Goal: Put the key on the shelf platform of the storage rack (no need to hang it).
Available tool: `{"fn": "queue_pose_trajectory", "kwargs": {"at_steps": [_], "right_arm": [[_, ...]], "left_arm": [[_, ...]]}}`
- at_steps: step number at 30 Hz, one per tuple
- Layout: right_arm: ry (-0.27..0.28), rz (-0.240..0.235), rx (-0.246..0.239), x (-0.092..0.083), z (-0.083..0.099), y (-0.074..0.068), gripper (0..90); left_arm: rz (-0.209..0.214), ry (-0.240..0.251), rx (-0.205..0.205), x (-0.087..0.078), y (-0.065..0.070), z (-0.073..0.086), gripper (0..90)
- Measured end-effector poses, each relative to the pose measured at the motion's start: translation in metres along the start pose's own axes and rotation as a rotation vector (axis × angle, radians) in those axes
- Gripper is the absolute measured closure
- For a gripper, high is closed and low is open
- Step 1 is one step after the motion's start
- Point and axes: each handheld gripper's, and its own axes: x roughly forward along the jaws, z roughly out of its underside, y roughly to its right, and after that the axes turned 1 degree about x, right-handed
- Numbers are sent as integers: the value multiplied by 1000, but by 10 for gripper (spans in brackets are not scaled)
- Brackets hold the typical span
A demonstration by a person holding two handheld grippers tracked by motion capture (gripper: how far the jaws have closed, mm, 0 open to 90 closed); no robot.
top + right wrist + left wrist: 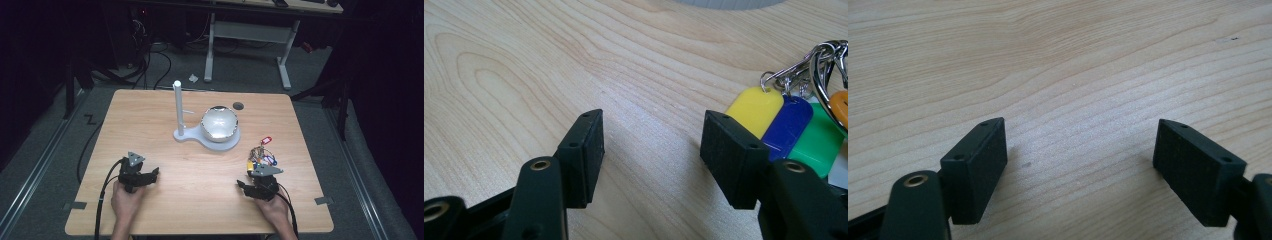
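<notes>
A bunch of keys with coloured tags [261,153] lies on the wooden table [200,170] near its right side. In the right gripper view the yellow tag [754,107], blue tag [788,125] and green tag [819,142] lie just right of the right jaw, joined by metal rings [819,60]. My right gripper [246,186] rests low on the table just in front of the keys, jaws wide apart with nothing between them [651,150]. My left gripper [150,175] sits at the front left, open over bare wood [1080,150].
A white stand with an upright post [177,107] and a shiny silver dome [219,123] on its base stands mid-table toward the back. A dark round hole [238,105] lies behind it. A desk frame [247,35] and cables fill the floor beyond.
</notes>
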Motion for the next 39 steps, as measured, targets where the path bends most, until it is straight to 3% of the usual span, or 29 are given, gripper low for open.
{"fn": "queue_pose_trajectory", "kwargs": {"at_steps": [39], "right_arm": [[0,25,30,-1,0,-3,452]], "left_arm": [[1,0,-1,0,0,0,219]]}}
